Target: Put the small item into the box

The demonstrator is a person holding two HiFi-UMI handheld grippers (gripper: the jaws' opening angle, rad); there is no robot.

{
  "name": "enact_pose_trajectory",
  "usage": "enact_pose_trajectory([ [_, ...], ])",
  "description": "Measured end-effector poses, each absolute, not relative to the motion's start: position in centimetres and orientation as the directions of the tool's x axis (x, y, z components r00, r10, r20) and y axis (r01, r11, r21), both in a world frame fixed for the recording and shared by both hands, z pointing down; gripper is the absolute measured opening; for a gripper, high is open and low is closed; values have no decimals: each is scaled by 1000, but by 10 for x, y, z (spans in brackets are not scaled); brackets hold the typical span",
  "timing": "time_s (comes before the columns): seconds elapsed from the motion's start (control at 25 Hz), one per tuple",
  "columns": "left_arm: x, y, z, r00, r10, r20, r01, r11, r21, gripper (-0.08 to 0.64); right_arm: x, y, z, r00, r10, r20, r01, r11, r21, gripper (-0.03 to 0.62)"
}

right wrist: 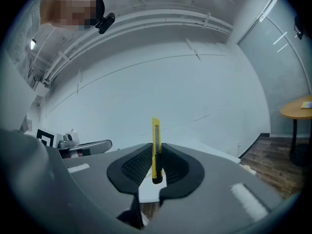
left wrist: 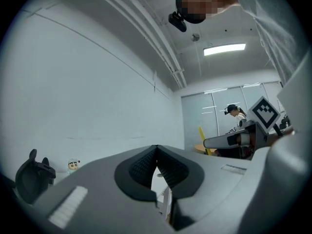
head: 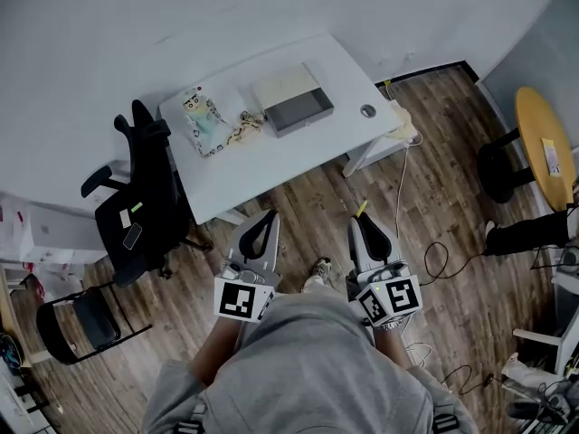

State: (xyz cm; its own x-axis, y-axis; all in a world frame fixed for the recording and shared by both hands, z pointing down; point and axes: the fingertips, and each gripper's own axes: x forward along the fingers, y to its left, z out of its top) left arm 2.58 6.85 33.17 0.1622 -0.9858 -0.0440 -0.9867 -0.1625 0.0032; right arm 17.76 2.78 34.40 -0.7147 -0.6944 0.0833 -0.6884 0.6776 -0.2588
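Note:
A yellow utility knife [right wrist: 155, 145] stands upright between the pads of my right gripper [right wrist: 156, 150], which is shut on it. From the head view its yellow tip [head: 362, 208] pokes out past the right gripper [head: 363, 217]. My left gripper [head: 269, 215] is shut with nothing in it; its tips [left wrist: 156, 148] meet. Both grippers hang over the wooden floor, short of the white table [head: 271, 156]. The open shallow box [head: 291, 99], beige with a grey inside, lies toward the table's far side.
A cartoon-printed packet [head: 203, 116] and a small crumpled item [head: 246, 123] lie left of the box. A small round object [head: 367, 110] sits near the table's right edge. A black office chair [head: 145, 188] stands left, a round yellow table [head: 545, 143] right. Cables [head: 434, 260] trail across the floor.

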Motion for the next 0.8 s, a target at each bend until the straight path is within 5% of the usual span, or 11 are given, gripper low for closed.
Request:
enact_pose_trajectory([
  [0.8, 99, 10, 340, 96, -995, -24, -995, -96, -3, 3, 254, -45, 356, -742, -666, 75, -653, 693, -304, 74],
])
